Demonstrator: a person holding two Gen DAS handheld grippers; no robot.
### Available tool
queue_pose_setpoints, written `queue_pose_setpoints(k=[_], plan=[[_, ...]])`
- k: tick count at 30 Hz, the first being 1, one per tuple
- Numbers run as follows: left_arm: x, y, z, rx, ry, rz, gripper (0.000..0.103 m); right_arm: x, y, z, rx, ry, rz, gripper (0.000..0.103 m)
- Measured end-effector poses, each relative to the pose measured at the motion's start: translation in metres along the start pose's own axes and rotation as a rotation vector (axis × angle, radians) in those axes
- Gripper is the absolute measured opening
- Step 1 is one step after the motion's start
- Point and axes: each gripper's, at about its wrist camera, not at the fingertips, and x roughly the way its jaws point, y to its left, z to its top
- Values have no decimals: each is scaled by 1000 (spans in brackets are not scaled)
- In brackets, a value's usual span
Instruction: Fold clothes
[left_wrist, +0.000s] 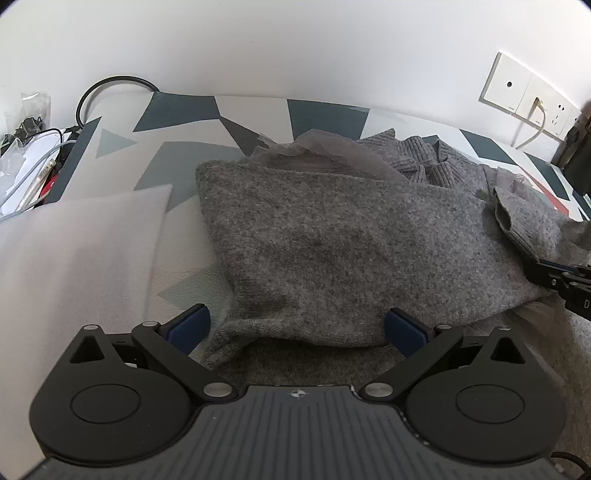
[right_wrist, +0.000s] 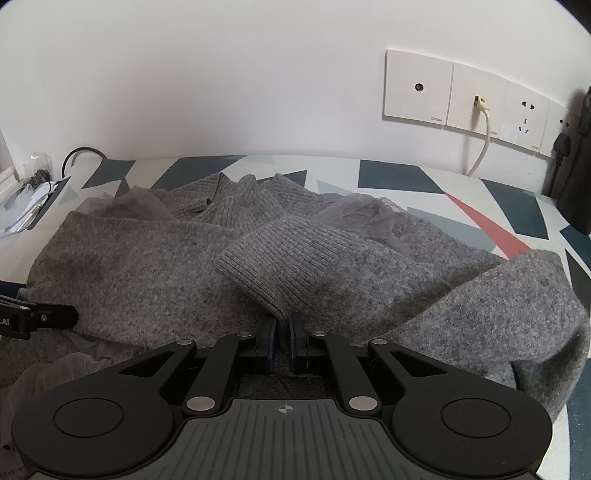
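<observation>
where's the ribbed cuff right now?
Right wrist view, centre: the ribbed cuff lies atop the grey sweater, its near end pinched in the right gripper, sheer grey fabric just behind it.

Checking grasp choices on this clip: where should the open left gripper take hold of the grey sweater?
Probably the sweater's near folded edge, low between the open left gripper. Come in from the front and below: that edge lies doubled and lifted off the layer beneath. The right gripper is shut on fabric by the ribbed cuff.
</observation>
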Motion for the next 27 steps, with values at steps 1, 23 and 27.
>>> queue_pose_setpoints(k=[1, 23, 27], plan=[[0, 1, 0, 1, 0, -4, 102, 0, 0, 0, -1, 2, 0, 6], [-20, 24, 1, -81, -51, -33, 101, 3, 8, 7, -24, 49, -37, 7], [-19, 25, -3, -84, -43, -41, 101, 3, 9, 6, -29, 44, -41, 7]])
